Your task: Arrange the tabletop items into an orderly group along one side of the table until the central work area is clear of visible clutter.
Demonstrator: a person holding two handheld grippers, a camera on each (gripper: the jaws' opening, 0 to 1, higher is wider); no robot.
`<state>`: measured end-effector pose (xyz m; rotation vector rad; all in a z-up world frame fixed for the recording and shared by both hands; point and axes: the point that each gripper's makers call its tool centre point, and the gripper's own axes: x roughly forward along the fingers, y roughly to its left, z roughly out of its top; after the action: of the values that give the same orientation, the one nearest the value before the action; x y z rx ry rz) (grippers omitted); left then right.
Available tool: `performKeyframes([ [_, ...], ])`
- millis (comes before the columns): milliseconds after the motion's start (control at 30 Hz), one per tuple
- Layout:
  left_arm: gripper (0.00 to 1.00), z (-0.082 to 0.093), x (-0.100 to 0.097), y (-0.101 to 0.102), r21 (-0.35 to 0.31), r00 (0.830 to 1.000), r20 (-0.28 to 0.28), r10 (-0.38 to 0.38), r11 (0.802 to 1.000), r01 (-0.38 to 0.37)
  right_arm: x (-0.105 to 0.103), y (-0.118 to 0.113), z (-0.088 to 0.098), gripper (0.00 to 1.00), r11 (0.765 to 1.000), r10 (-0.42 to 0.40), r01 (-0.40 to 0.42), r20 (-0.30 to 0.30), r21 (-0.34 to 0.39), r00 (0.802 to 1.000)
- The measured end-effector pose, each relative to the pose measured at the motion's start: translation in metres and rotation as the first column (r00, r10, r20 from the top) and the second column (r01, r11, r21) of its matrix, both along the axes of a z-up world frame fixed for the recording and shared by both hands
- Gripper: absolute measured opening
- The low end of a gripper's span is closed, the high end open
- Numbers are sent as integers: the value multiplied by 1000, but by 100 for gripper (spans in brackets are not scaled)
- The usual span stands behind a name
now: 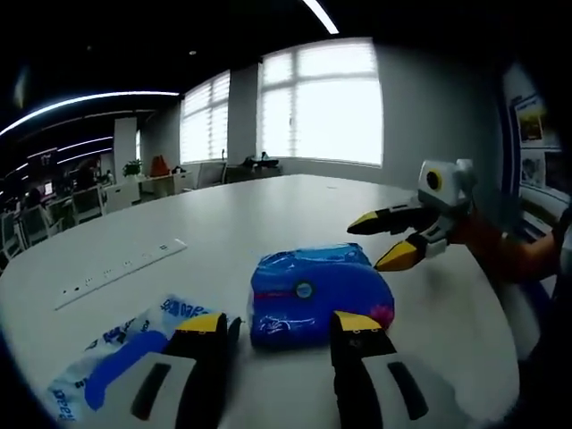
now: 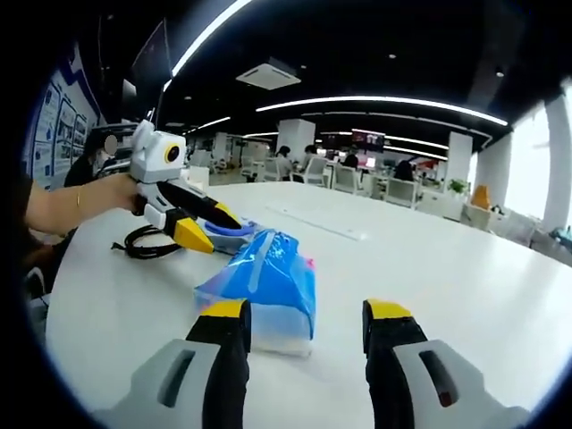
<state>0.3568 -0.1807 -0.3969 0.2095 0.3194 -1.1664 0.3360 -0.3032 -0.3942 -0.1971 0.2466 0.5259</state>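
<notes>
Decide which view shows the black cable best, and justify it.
The right gripper view: the coiled black cable lies in plain sight on the white table, beneath the left gripper. In the left gripper view I can't make it out.

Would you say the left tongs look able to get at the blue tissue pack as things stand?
Probably yes: the left tongs are open with the blue tissue pack just beyond the tips, nothing between them.
</notes>
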Motion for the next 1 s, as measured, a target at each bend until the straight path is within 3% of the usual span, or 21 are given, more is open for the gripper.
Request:
performKeyframes([
  [200, 45, -1, 7, -5, 11, 1000, 2, -7, 1000, 7, 0, 3, -3, 41, 1000, 15, -15, -18, 18, 1000],
  [467, 37, -8, 14, -11, -12, 998, -55, -15, 1000, 15, 0, 6, -9, 38, 999, 33, -32, -38, 34, 999],
  [667, 33, -10, 15, -11, -4, 998, -52, -18, 1000, 18, 1, 7, -9, 33, 999, 36, -35, -34, 25, 999],
  [767, 29, -10, 14, -12, 27, 999, -29, -30, 999, 31, 2, 7, -9, 26, 999, 37, -37, -31, 21, 999],
  [1000, 26, -6, 17, -17, 72, 998, 2, -68, 995, 68, 2, 7, -9, 22, 999, 41, -40, -34, 15, 999],
])
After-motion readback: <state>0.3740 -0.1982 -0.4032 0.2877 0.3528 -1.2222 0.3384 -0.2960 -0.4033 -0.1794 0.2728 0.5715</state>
